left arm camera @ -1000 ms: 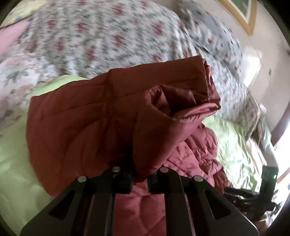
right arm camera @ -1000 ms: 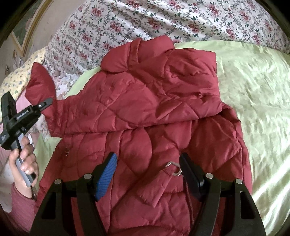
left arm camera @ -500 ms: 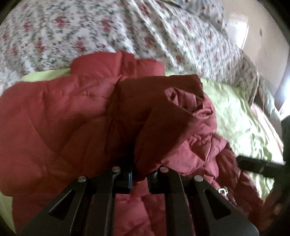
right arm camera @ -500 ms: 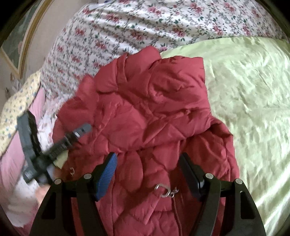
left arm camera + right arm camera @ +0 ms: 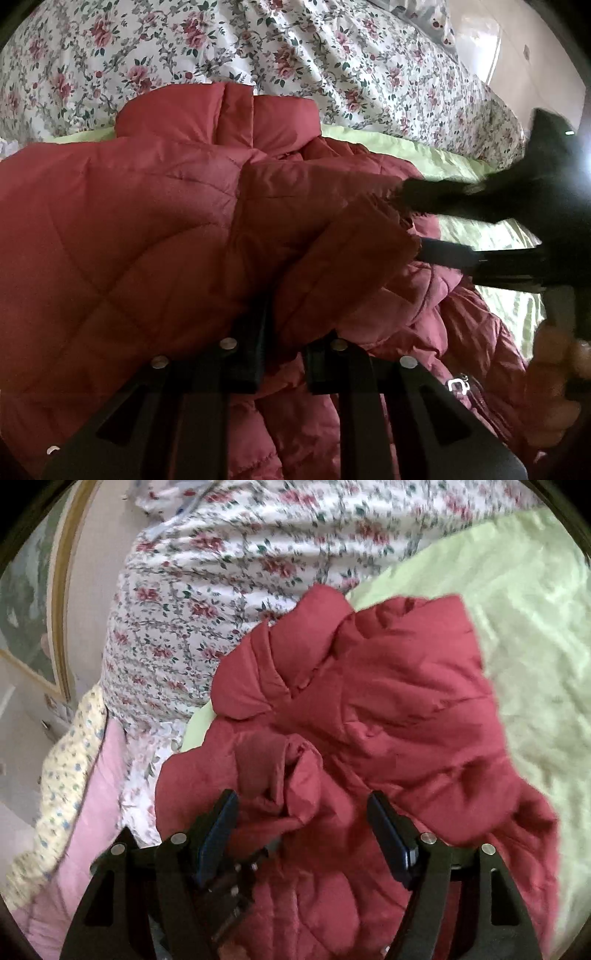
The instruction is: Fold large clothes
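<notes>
1. Jacket sleeve [image 5: 332,258] sits pinched between the left gripper [image 5: 282,354] jaws, which are just starting to ease apart.
2. Right gripper [image 5: 301,830] closes in around the bunched cuff [image 5: 291,775], pads not yet pressing it.
3. Quilted red jacket [image 5: 388,709] lies on the green sheet [image 5: 517,609], collar toward the floral duvet [image 5: 221,44].
4. Best to lay the sleeve flat across the chest before letting go.

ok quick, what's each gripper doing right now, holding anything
Left gripper: jaws starting to open, pads still pinching the sleeve of the red quilted jacket.
Right gripper: jaws apart and closing around the sleeve's bunched cuff, not yet gripping.
</notes>
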`<state>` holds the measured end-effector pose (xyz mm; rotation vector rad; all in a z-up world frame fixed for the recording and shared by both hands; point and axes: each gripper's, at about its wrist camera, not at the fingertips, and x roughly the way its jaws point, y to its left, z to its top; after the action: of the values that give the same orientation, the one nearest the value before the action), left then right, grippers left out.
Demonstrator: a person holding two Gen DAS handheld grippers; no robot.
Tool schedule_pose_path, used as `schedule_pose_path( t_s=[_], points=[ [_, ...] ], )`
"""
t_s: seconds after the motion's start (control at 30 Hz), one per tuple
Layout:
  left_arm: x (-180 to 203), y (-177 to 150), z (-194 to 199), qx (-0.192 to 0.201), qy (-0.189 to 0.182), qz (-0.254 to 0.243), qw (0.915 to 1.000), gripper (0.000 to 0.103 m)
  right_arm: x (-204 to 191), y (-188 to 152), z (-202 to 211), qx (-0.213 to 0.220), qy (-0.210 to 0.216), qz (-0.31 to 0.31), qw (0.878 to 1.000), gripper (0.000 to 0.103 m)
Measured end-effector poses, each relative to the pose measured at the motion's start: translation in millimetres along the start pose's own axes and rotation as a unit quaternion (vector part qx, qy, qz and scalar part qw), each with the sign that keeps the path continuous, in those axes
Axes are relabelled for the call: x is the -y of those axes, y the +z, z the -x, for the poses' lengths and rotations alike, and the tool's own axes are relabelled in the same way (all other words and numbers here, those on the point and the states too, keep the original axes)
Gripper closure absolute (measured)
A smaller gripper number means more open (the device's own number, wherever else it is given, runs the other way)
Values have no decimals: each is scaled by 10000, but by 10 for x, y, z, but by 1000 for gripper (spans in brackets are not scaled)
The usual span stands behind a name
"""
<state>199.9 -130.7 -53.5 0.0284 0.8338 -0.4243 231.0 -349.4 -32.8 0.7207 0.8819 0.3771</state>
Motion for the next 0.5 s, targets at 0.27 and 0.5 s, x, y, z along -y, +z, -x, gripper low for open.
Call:
schedule_pose_path(
  t_s=[0.27, 0.5],
  points=[
    [-127, -102, 313, -80, -553, 153, 9983, 68, 5, -23, -13, 185, -119, 145, 9997, 95],
    [-442, -17, 729, 260, -380, 376, 9982, 68, -63, 49, 290, 553, -583, 676, 9945, 97]
  ],
)
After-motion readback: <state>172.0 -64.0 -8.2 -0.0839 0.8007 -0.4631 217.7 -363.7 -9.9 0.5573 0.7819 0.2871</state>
